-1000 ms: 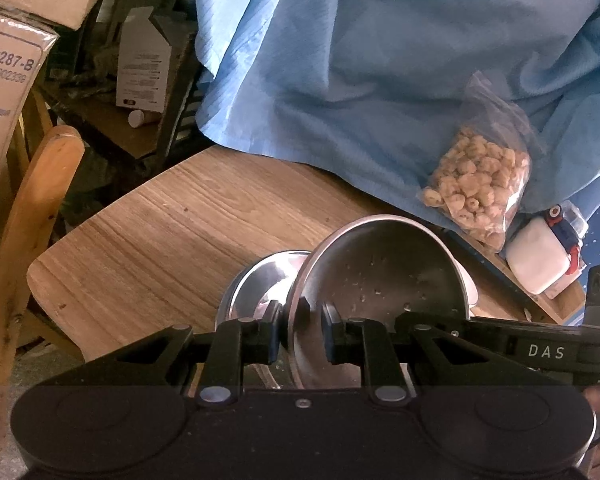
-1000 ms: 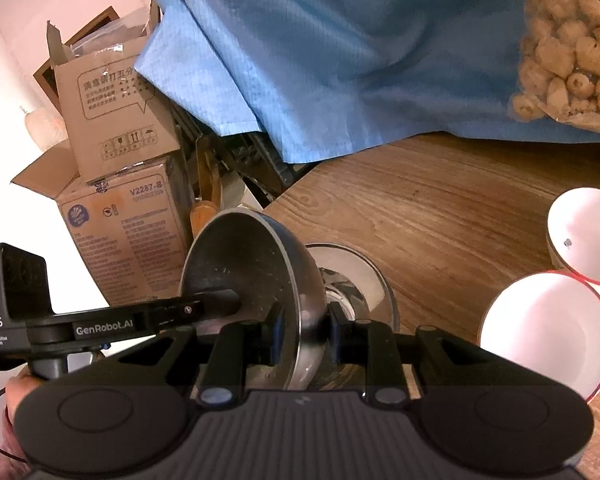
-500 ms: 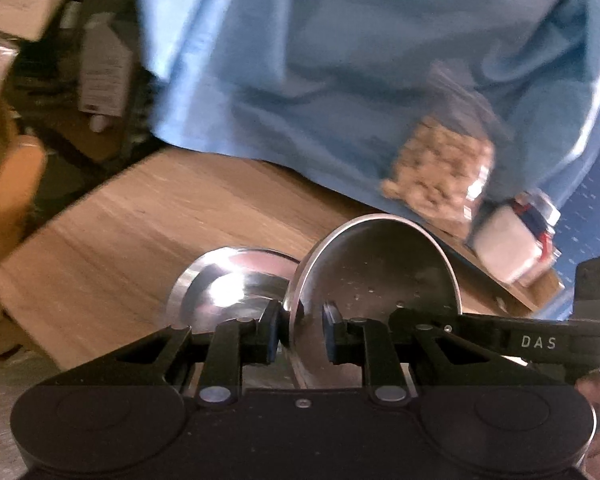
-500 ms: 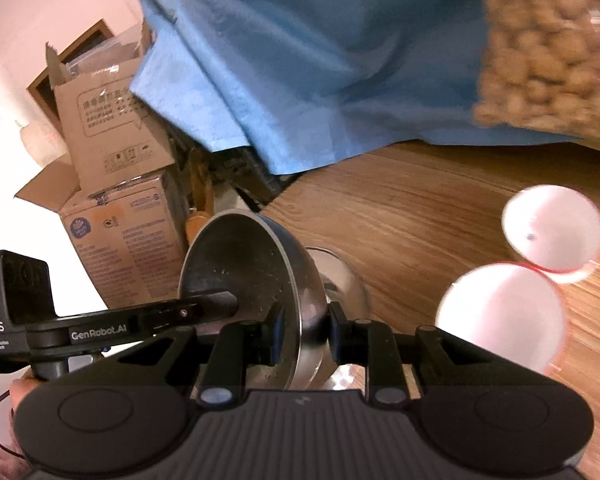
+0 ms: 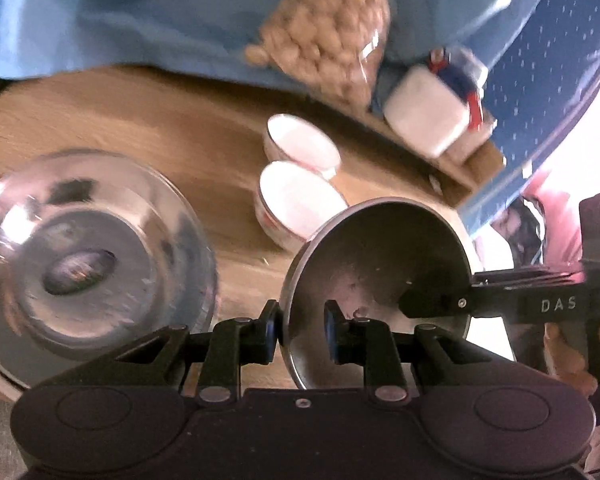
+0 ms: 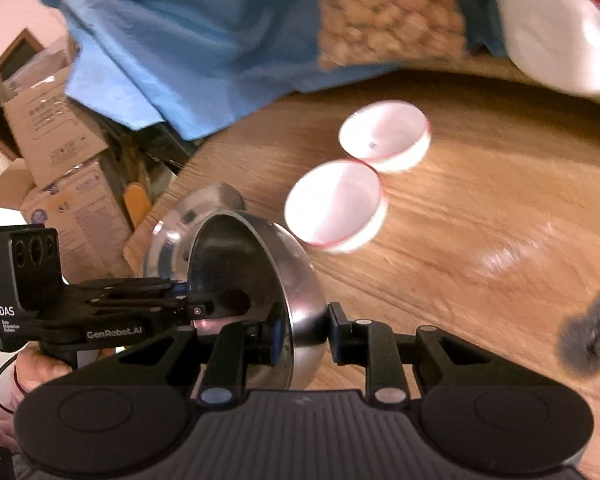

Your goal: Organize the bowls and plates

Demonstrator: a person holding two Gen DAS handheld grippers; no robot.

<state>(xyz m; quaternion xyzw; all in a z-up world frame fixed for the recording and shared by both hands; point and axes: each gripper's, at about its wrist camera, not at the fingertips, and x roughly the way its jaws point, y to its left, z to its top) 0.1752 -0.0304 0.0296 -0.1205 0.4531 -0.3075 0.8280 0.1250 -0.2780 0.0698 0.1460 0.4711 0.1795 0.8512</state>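
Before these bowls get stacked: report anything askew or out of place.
The steel bowl stands on edge, nearly vertical, its rim between the jaws of the left tool and right tool; the left tool's jaws are opening. The other steel bowl, near white bowl and far white bowl sit upright.

- We see a polished steel bowl point(image 5: 380, 280) held on edge between two matt black plastic grippers, the left gripper point(image 5: 300, 332) and the right gripper point(image 6: 304, 334); its inside looks dull and speckled.
- To the left, a second steel bowl point(image 5: 88, 252) is mirror-bright and glossy.
- The table point(image 6: 480, 208) is smooth wood with visible grain and a soft sheen.
- Two white bowls point(image 6: 336, 208) with red rims look like glazed, glossy ceramic.
- At the far side hangs a matt blue cloth point(image 6: 188, 40) with fine creases.
- A clear, shiny plastic bag point(image 5: 328, 40) holds rough beige lumps.
- Far left stand dull brown cardboard boxes point(image 6: 56, 140).
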